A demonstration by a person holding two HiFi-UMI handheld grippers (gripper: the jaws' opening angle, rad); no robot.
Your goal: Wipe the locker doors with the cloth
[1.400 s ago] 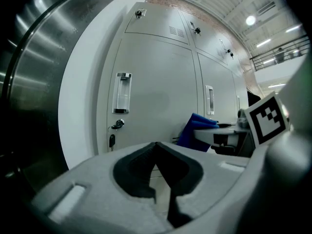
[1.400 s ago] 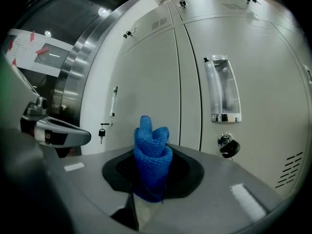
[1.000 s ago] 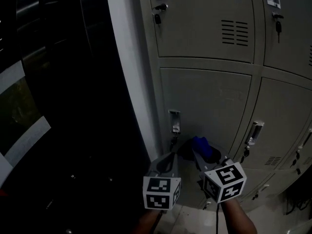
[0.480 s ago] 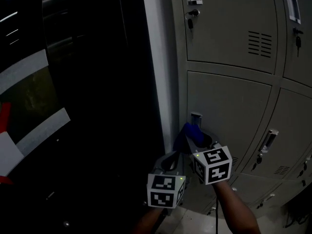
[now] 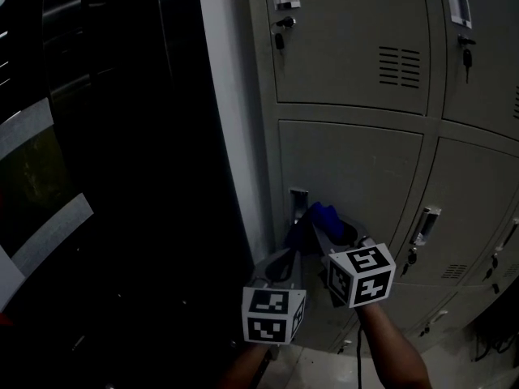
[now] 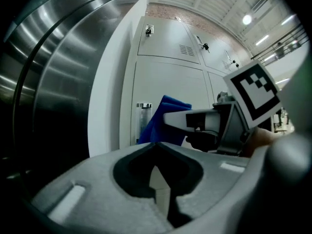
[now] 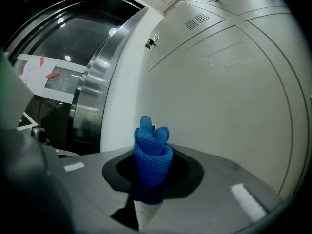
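A bunched blue cloth [image 5: 326, 216] [image 7: 152, 152] [image 6: 163, 118] sticks out of my right gripper [image 5: 331, 227], which is shut on it close to the left side of a grey locker door [image 5: 349, 177], beside its handle [image 5: 298, 203]. Whether the cloth touches the door I cannot tell. My left gripper [image 5: 293, 245] [image 6: 158, 182] hangs just left of and below the right one, shut with nothing between its jaws. Its tips point at the locker's left edge. Grey locker doors [image 7: 229, 87] fill the right gripper view.
More locker doors with handles, locks and vent slots lie above [image 5: 349, 39] and to the right [image 5: 470, 217]. A white post [image 5: 231, 120] borders the lockers on the left, with a dark shiny curved wall [image 5: 105, 177] beyond it. The floor [image 5: 316, 371] shows at the bottom.
The view swung right and then back left. My right gripper with the cloth rose from low on the door to the handle's height and sits nearer the left edge. The left gripper stayed below.
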